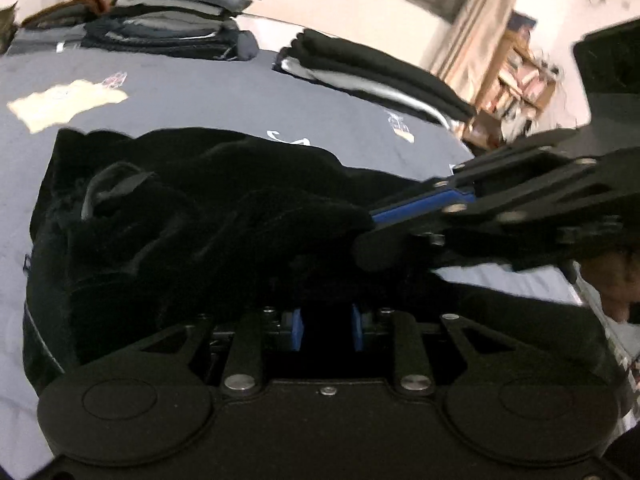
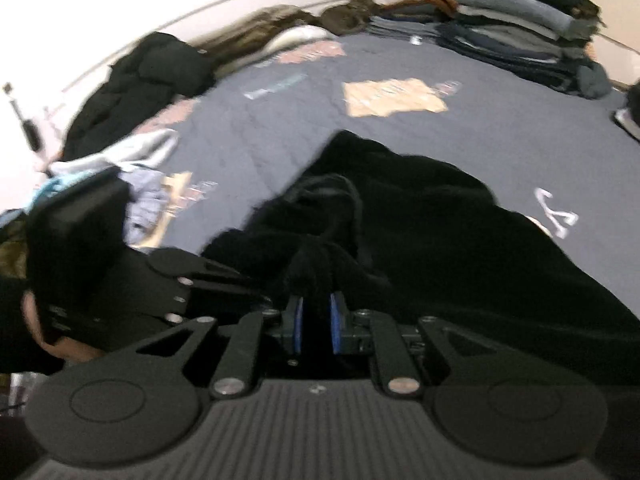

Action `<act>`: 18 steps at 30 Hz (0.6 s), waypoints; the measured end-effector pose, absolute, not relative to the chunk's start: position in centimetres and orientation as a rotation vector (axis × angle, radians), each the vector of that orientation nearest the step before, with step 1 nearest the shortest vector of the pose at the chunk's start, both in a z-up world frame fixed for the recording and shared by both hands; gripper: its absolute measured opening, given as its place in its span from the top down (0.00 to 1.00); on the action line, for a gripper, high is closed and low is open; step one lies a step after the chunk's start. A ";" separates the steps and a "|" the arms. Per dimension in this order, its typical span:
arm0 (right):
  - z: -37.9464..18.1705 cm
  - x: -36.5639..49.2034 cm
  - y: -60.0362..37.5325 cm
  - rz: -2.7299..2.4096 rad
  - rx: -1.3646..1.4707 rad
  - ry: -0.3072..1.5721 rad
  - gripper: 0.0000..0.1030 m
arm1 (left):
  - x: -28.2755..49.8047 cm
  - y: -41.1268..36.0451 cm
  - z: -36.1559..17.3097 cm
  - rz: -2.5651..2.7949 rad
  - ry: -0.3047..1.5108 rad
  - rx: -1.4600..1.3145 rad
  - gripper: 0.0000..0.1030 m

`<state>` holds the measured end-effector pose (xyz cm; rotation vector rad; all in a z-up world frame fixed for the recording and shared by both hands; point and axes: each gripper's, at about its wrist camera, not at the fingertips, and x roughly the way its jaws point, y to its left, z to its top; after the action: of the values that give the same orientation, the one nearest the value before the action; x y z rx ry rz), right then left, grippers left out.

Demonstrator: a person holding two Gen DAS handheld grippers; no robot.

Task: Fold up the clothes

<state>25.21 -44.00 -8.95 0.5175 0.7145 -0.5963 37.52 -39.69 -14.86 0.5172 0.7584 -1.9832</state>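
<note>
Lying bunched on the bed (image 2: 460, 136), the black garment (image 1: 200, 208) is pinched by both grippers' fingers (left (image 1: 328, 322), right (image 2: 316, 314)); folded stacks (image 1: 180, 12) are seen far off, loose clothes (image 2: 140, 76) remain.

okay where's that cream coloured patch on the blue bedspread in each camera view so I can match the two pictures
Left wrist view: the cream patch lies at the left edge, on the blue bedspread beyond the black garment.
Right wrist view: the cream patch sits upper centre-right, beyond the garment.
Shared landmark: the tall stack of folded clothes behind the patch.
</note>
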 end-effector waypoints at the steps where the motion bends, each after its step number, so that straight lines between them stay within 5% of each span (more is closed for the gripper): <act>1: -9.4 25.0 -44.4 -0.620 0.518 0.730 0.87 | 38.0 -39.1 -14.4 -1.980 0.750 0.509 0.76; 4: -10.4 24.1 -45.3 -0.659 0.547 0.724 0.87 | 39.9 -37.3 -13.0 -1.952 0.722 0.482 0.74; 6: -10.6 23.6 -45.6 -0.661 0.566 0.702 0.87 | 41.3 -36.4 -12.3 -1.908 0.700 0.467 0.63; 16: -9.1 23.0 -44.5 -0.608 0.523 0.698 0.84 | 42.0 -36.7 -11.5 -1.786 0.612 0.519 0.58; 18: -8.8 22.9 -44.2 -0.597 0.513 0.699 0.82 | 43.1 -35.9 -10.5 -1.772 0.597 0.485 0.44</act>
<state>22.91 -44.21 -8.82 0.5127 0.6992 -0.5969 43.05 -35.85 -10.51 0.4855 0.5973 -1.7719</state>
